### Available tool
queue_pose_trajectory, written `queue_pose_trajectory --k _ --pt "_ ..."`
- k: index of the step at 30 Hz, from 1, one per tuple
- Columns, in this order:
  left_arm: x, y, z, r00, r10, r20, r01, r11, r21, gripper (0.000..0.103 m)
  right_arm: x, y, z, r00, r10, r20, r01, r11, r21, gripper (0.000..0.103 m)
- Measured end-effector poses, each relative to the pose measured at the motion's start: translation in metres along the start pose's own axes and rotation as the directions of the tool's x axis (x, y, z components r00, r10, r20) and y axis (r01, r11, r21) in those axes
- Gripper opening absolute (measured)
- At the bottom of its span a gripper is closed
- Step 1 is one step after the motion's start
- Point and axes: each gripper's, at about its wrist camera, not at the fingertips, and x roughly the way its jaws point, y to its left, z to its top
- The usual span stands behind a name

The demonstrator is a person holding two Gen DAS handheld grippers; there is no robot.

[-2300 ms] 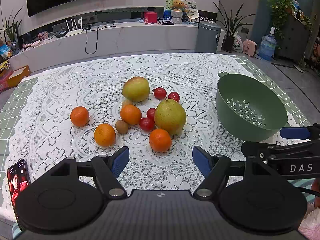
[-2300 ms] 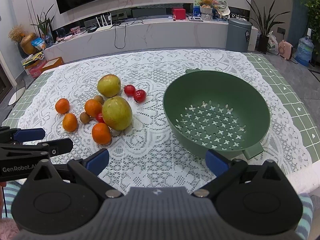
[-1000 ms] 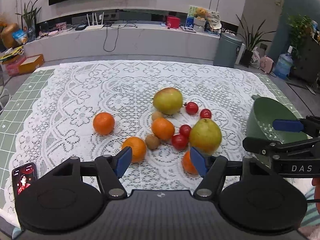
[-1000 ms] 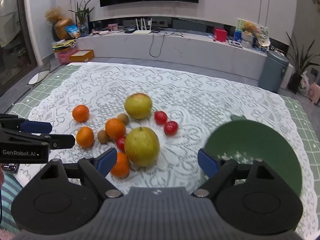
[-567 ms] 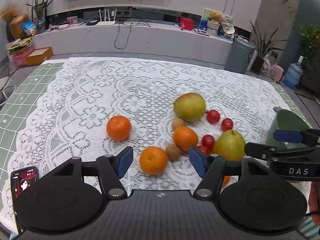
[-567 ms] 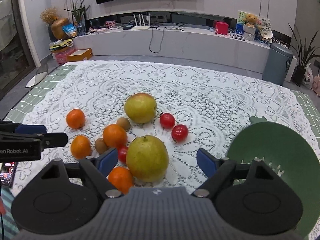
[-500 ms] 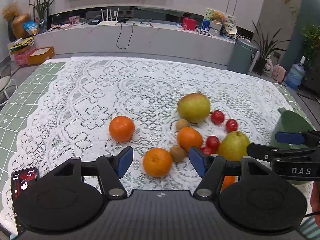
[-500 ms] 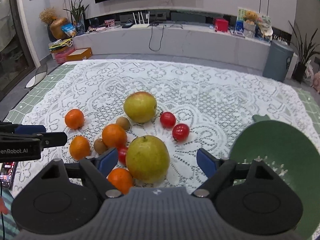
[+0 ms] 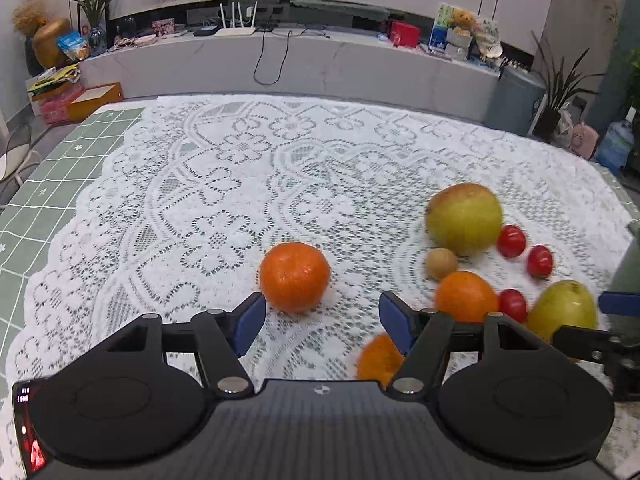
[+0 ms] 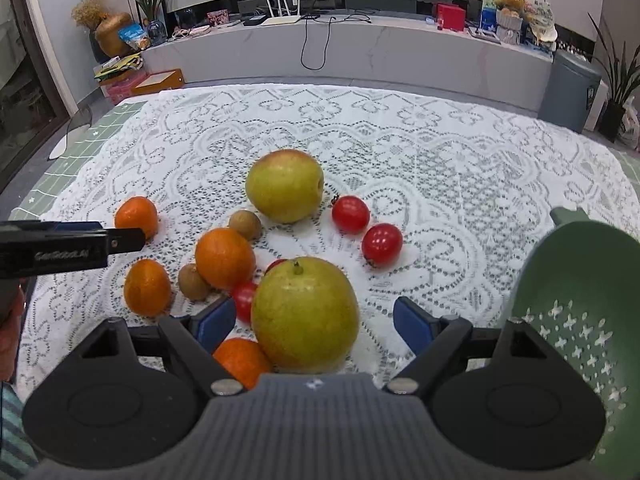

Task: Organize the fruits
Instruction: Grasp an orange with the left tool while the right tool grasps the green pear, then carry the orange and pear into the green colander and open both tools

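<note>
Fruit lies on a white lace cloth [image 9: 224, 184]. In the left wrist view a lone orange [image 9: 295, 277] sits just ahead of my left gripper [image 9: 322, 320], which is open and holds nothing. A second orange [image 9: 378, 360] is half hidden behind its right finger. In the right wrist view a large yellow-green pear [image 10: 305, 314] stands between the fingers of my right gripper [image 10: 315, 323], which is open, with gaps on both sides. An apple [image 10: 285, 185], red tomatoes [image 10: 350, 214], kiwis [image 10: 245, 224] and oranges [image 10: 225, 258] cluster around it. The green colander [image 10: 580, 280] is at the right.
A phone [image 9: 28, 432] lies at the near left table edge. Green checked mat [image 9: 60, 168] shows beyond the lace on the left. My left gripper's finger [image 10: 72, 248] reaches in over the far-left orange [image 10: 136, 217]. A long low bench and a bin stand beyond the table.
Both grippers have sunk and drawn closer to the fruit. The left swung left onto the lone orange. The right came around the pear, and the colander slid to the right edge.
</note>
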Motion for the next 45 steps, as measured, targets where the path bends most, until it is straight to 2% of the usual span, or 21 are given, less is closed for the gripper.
queue_pose_trajectory --k 2,4,6,12,15,17,23,34,45 --pt "0.007 0.001 0.003 1.0 0.006 -0.003 -0.006 1.0 0.0 0.075 0.003 0.001 0.001 1.0 -0.005 -0.002 0.005 1.0 -0.008 0.082" --pt "0.013 0.002 0.005 1.0 0.012 -0.009 -0.012 1.0 0.003 0.074 0.006 0.002 0.002 1.0 -0.009 -0.014 0.009 1.0 -0.018 0.075" --pt "0.017 0.001 0.008 1.0 0.024 -0.009 -0.024 1.0 0.014 0.074 0.01 0.003 0.002 1.0 -0.008 -0.027 0.007 1.0 -0.025 0.072" --pt "0.026 0.004 0.013 0.999 0.043 -0.009 -0.043 0.999 0.021 0.072 0.013 0.005 0.002 0.999 -0.007 -0.04 0.006 0.999 -0.044 0.067" --pt "0.032 0.005 0.014 0.998 0.057 -0.019 -0.057 0.998 0.023 0.066 0.014 0.006 0.001 0.999 -0.002 -0.045 0.0 0.999 -0.049 0.064" --pt "0.033 0.005 0.014 0.998 0.061 -0.026 -0.06 0.998 0.029 0.056 0.014 0.007 0.001 0.999 -0.001 -0.045 -0.001 0.999 -0.054 0.063" --pt "0.032 0.005 0.012 0.998 0.053 -0.022 -0.052 0.998 0.028 0.052 0.014 0.007 0.001 0.999 0.002 -0.04 -0.004 0.999 -0.054 0.062" --pt "-0.011 -0.009 0.012 1.0 0.007 0.021 -0.007 1.0 0.002 0.052 -0.011 0.004 0.004 0.999 0.024 0.025 -0.022 0.999 -0.042 0.062" --pt "-0.067 -0.054 0.016 0.99 -0.12 0.074 0.117 0.992 0.041 0.052 -0.068 -0.019 0.008 0.991 0.05 0.126 -0.049 0.999 -0.008 0.062"
